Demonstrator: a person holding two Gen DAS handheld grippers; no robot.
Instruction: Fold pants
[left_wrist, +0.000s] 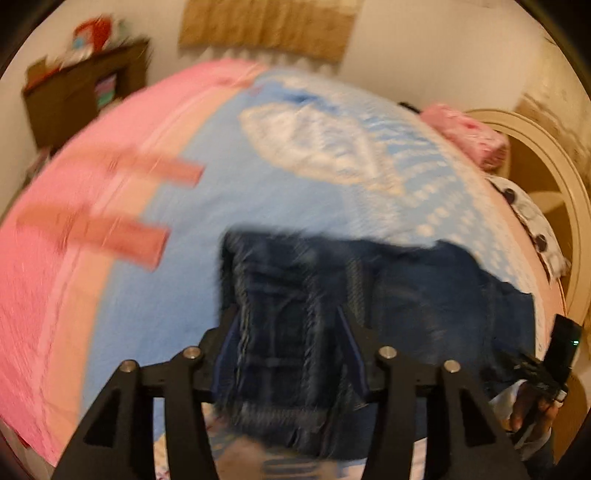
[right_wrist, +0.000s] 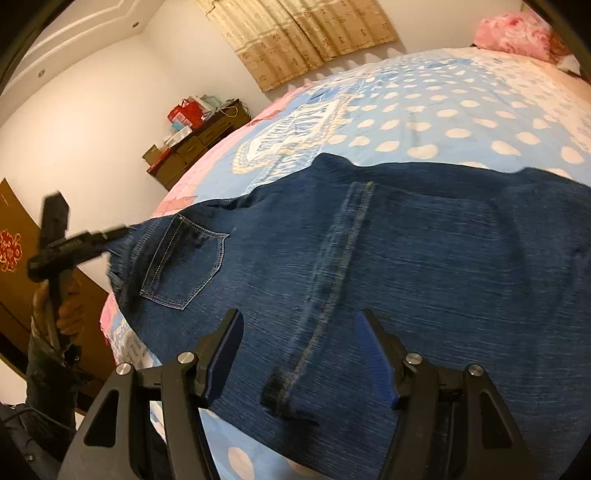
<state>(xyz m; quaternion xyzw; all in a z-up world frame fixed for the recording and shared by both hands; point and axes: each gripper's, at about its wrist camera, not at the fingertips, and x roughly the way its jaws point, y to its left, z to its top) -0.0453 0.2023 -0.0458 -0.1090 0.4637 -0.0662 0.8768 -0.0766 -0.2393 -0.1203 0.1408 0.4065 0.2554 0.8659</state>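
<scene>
Dark blue jeans (right_wrist: 388, 243) lie spread on the bed, back pocket (right_wrist: 184, 262) facing up at the left. My left gripper (left_wrist: 288, 317) is over the jeans' frayed hem (left_wrist: 273, 402); fabric lies between its jaws, the view is blurred and I cannot tell whether it grips. It also shows in the right wrist view (right_wrist: 114, 234) at the jeans' left edge. My right gripper (right_wrist: 299, 332) is open just above the jeans, its jaws on either side of the centre seam (right_wrist: 332, 280). It shows at the right edge of the left wrist view (left_wrist: 543, 373), jaws hidden.
The bed (right_wrist: 424, 122) has a light blue polka-dot sheet with a pink border (left_wrist: 55, 229). A pink pillow (left_wrist: 469, 133) lies by the headboard (left_wrist: 546, 177). A brown dresser (right_wrist: 195, 147) stands by the wall, a wooden door (right_wrist: 22, 236) at left.
</scene>
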